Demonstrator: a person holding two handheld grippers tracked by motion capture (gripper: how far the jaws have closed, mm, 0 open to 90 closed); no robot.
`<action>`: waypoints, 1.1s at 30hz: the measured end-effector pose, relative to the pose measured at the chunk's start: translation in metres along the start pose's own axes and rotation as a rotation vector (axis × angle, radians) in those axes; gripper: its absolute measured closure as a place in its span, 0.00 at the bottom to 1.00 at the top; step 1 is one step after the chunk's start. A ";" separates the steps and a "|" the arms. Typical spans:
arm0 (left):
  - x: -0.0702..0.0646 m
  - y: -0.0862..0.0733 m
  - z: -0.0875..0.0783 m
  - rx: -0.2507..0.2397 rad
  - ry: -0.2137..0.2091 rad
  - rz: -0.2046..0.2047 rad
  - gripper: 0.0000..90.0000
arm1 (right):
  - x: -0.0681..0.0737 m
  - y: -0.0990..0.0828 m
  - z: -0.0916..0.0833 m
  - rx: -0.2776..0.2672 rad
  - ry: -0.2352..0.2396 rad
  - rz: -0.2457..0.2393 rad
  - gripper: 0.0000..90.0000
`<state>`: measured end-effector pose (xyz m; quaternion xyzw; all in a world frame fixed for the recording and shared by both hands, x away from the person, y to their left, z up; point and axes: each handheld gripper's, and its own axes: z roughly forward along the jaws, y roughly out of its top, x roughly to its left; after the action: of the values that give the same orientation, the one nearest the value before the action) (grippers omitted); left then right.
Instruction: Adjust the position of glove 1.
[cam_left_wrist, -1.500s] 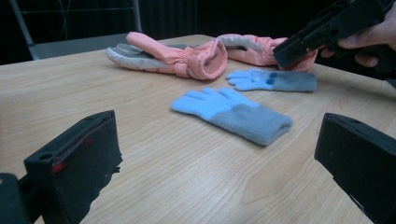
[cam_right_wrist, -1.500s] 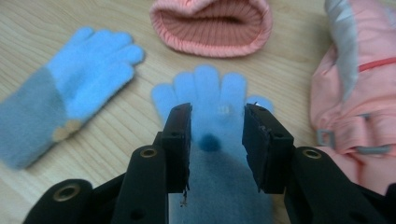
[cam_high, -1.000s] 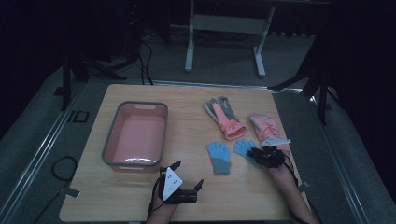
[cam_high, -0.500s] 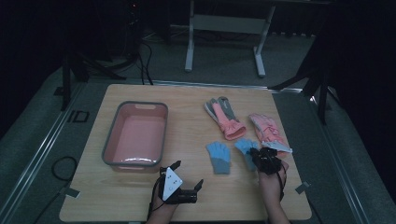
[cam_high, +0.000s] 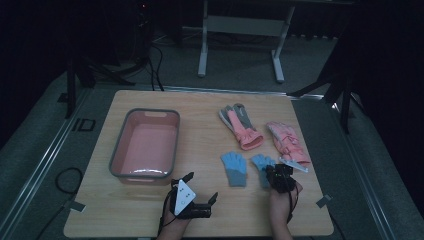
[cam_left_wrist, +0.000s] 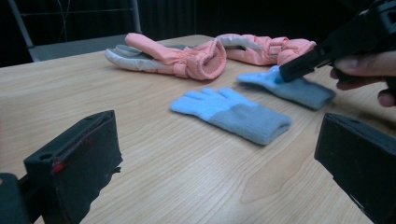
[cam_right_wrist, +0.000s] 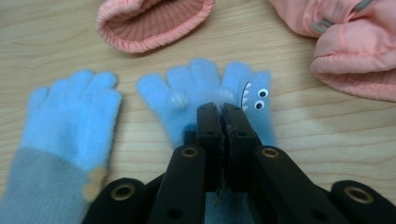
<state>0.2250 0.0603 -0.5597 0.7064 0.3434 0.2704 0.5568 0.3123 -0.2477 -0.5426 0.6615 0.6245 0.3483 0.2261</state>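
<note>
- right gripper (cam_high: 276, 176) fingers pinched together on the blue glove with a face (cam_right_wrist: 210, 93), a fold of its knit caught between the pads (cam_right_wrist: 212, 128); jaws have just been closing
- that glove: light blue fluffy knit, five stubby digits, two googly eyes and a jagged white mouth on one edge, small pale pompom on the palm, grey cuff as seen from the left gripper view
- it lies flat on the worktop (cam_high: 210, 135), near the person's edge at the right, digits pointing away from the person
- its mate, the second blue glove (cam_high: 234, 168), lies just beside it to the left, not touching; same blue, grey cuff, tan spot near the cuff
- left gripper (cam_high: 200, 192) fingers spread wide, nothing between them, low over bare wood near the front edge, aimed at the gloves
- beyond the blue pair: pink and grey padded glove (cam_high: 241, 125), ribbed cuff open toward the right gripper, near the held glove's fingertips
- pink ski glove (cam_high: 287, 142) to the right, quilted, with a grey strap, close beside the held glove
- pink tub with grey rim (cam_high: 172, 145) on the left half of the worktop, well apart from the gloves
- no object lies between the tub and the blue gloves, only plain wood
- floor around is dark, a metal frame (cam_high: 240, 30) stands behind
</note>
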 end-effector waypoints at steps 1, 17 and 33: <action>0.000 0.000 0.000 0.000 0.000 0.001 0.00 | 0.001 -0.001 0.002 -0.006 -0.007 0.000 0.96; 0.000 0.000 0.000 -0.001 -0.004 0.002 0.00 | 0.000 0.008 -0.008 -0.037 0.121 -0.113 0.72; 0.001 0.000 0.000 -0.002 0.002 -0.010 0.00 | -0.059 0.061 -0.018 -0.001 0.393 -0.567 0.73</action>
<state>0.2253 0.0608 -0.5598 0.7038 0.3472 0.2689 0.5584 0.3408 -0.3154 -0.4964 0.3818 0.8150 0.3926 0.1893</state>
